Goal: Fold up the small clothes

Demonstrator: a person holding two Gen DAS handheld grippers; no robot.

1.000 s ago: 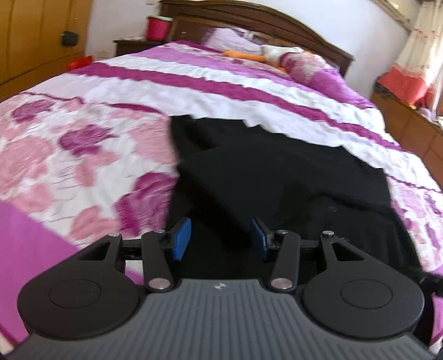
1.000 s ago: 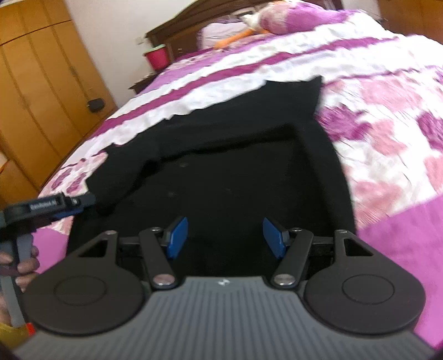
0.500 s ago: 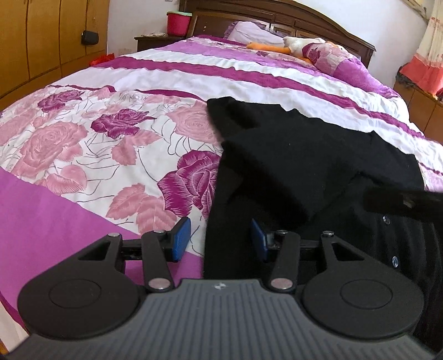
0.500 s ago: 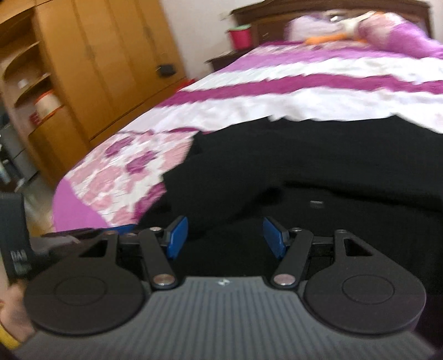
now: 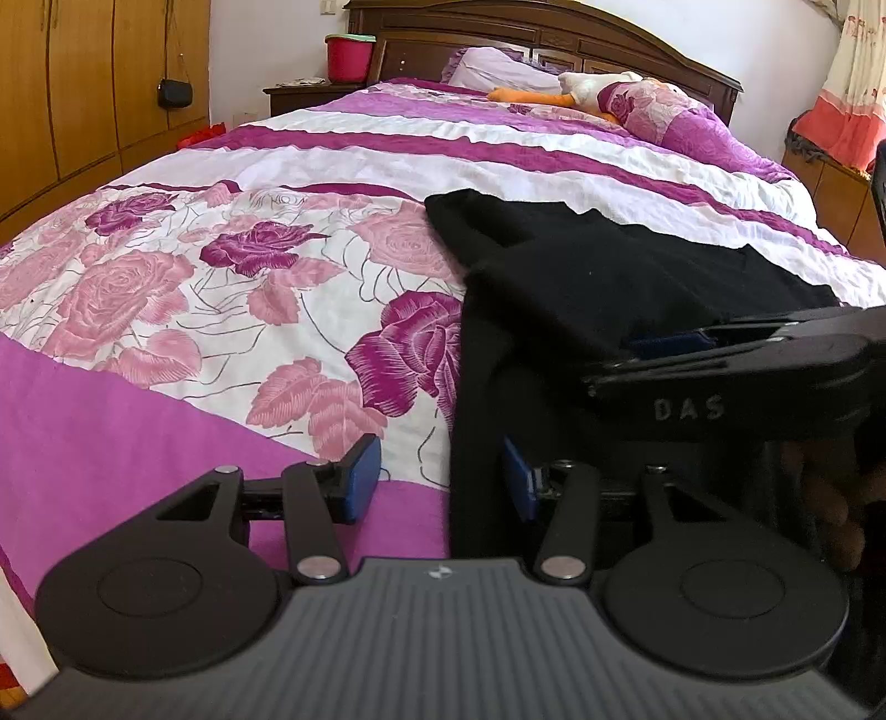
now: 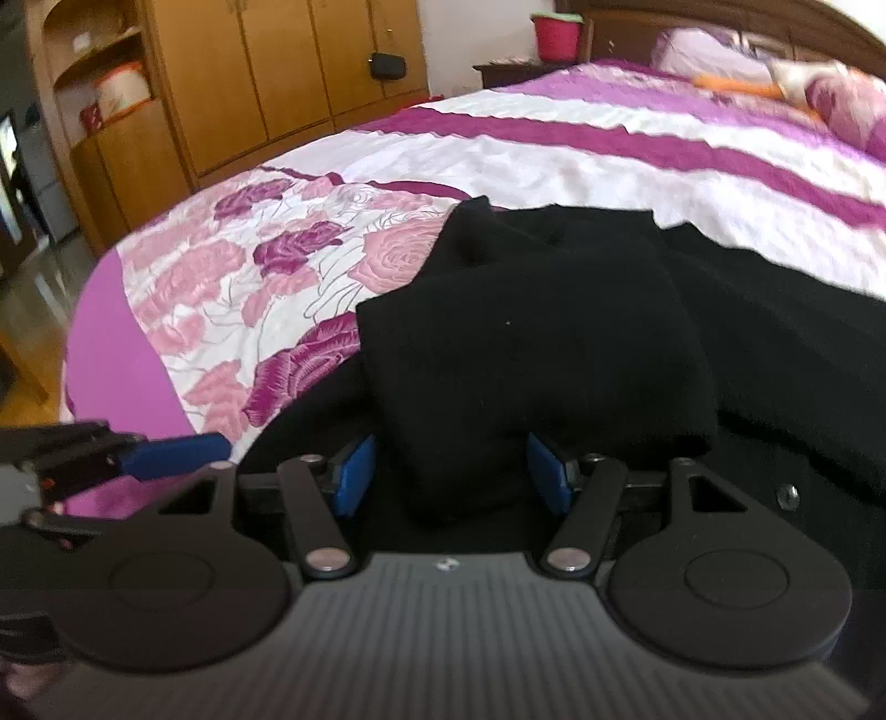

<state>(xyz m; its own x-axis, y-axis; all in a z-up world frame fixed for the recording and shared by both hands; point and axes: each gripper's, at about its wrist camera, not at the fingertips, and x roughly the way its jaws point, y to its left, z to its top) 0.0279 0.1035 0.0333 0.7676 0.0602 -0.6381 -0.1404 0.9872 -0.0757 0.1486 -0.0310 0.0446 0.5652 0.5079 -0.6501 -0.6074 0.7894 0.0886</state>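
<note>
A black garment [image 5: 598, 288] lies spread on the bed's floral bedspread [image 5: 210, 288], near the foot edge and toward the right side of the bed as the left wrist view shows it, with one part folded back over the rest so that a doubled flap lies on top. The left gripper [image 5: 440, 484] hangs over the foot edge with its jaws about half apart; the left border of the garment runs down between its blue pads [image 5: 362, 479], and neither pad presses on the cloth. The right gripper [image 6: 451, 471] sits low over the garment, also about half open, and its jaws have just been closing; the folded flap's near end lies between the pads, which stand on either side of it with gaps showing, so no grip is made. In the left wrist view the right gripper reaches in from the right edge across the black cloth, a hand [image 5: 830, 498] behind it. Toward the headboard [image 5: 554, 33] lie pillows [image 5: 659, 108] and a plush duck [image 5: 581, 88]; a red bucket [image 5: 350, 55] stands on the nightstand.
</note>
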